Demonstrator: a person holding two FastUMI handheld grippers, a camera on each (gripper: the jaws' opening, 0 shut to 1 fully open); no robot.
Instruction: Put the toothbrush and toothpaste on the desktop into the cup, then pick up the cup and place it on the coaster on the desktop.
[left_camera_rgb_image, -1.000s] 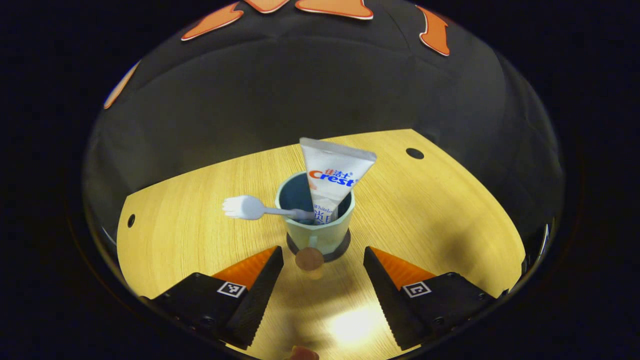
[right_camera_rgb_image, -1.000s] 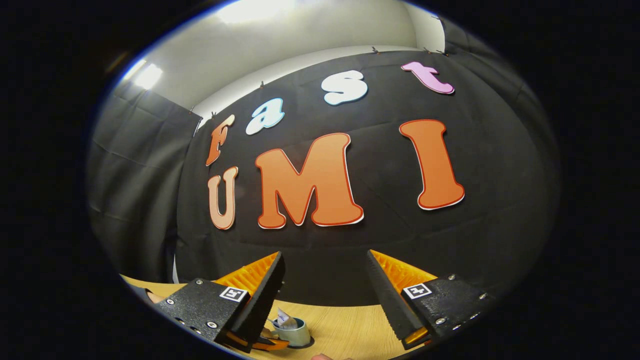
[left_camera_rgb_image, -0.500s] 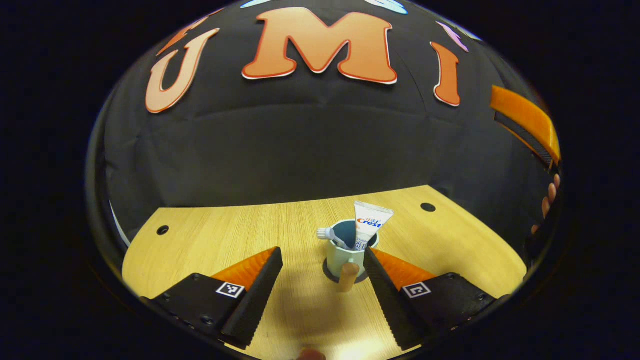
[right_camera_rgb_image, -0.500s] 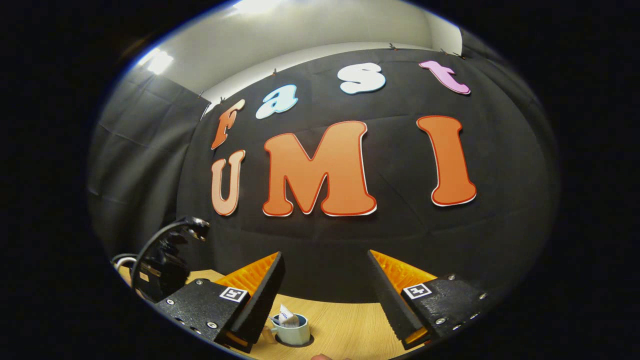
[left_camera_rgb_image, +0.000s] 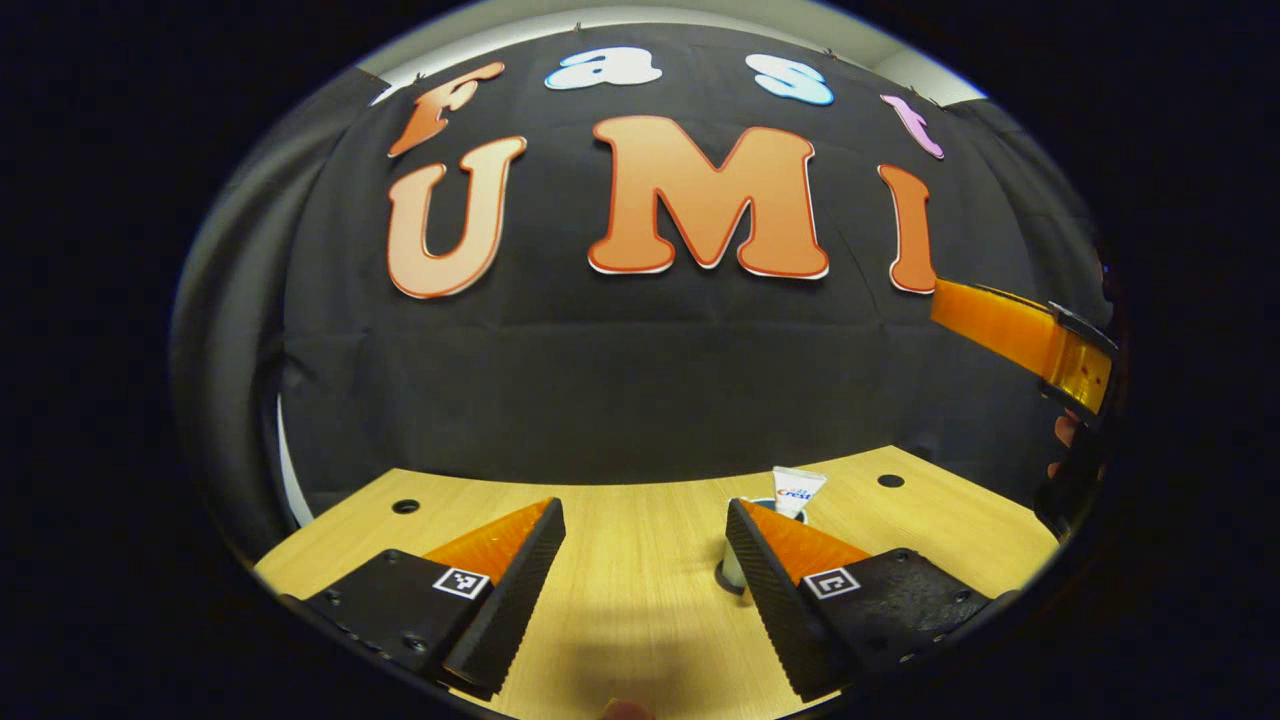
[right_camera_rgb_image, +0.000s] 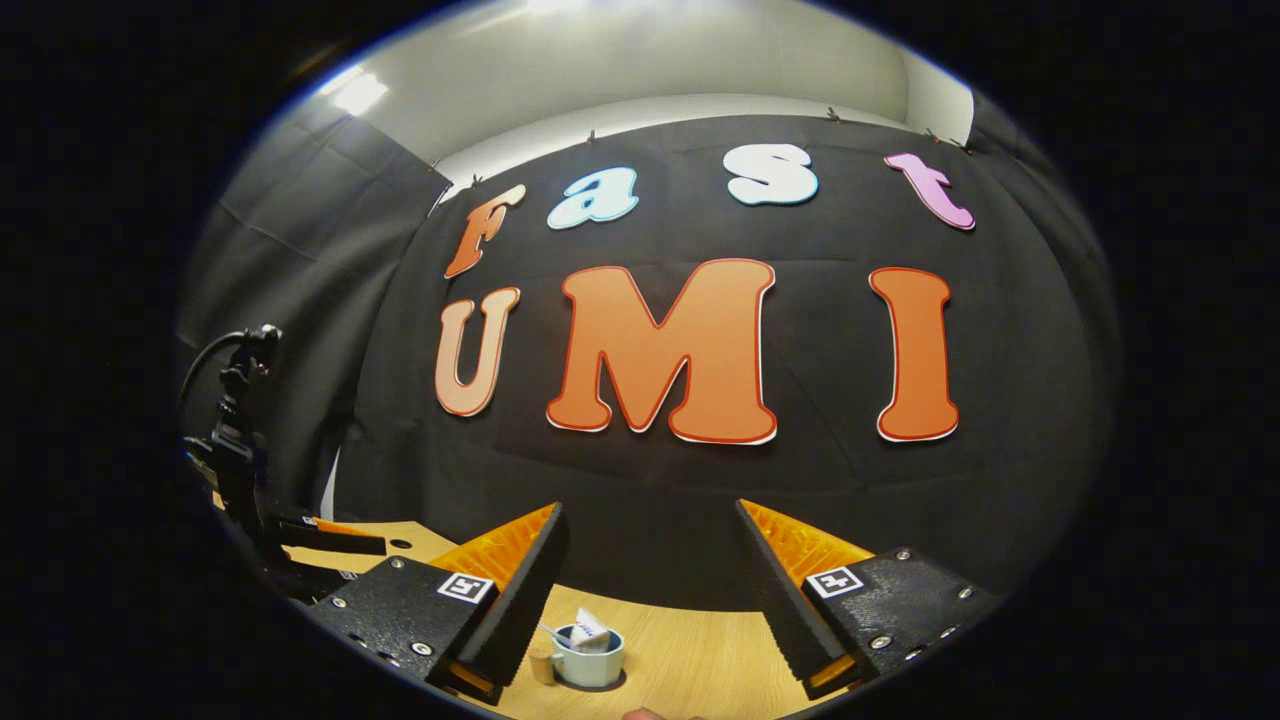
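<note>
I see both my left gripper (left_camera_rgb_image: 645, 560) and right gripper (right_camera_rgb_image: 650, 570) released, above the pale wooden desktop (left_camera_rgb_image: 620, 590). The pale green ceramic cup (right_camera_rgb_image: 588, 662) holds the white toothpaste tube (right_camera_rgb_image: 590, 632).

1. The left gripper (left_camera_rgb_image: 645, 570) is held level above the desk, jaws spread wide, nothing between its fingers.
2. The right gripper (right_camera_rgb_image: 650, 580) is raised and faces the back wall, jaws likewise parted and empty.
3. In the left gripper view, the right gripper shows at the right edge, with the fingertips (left_camera_rgb_image: 1062, 432) of the hand holding it just below.
</note>
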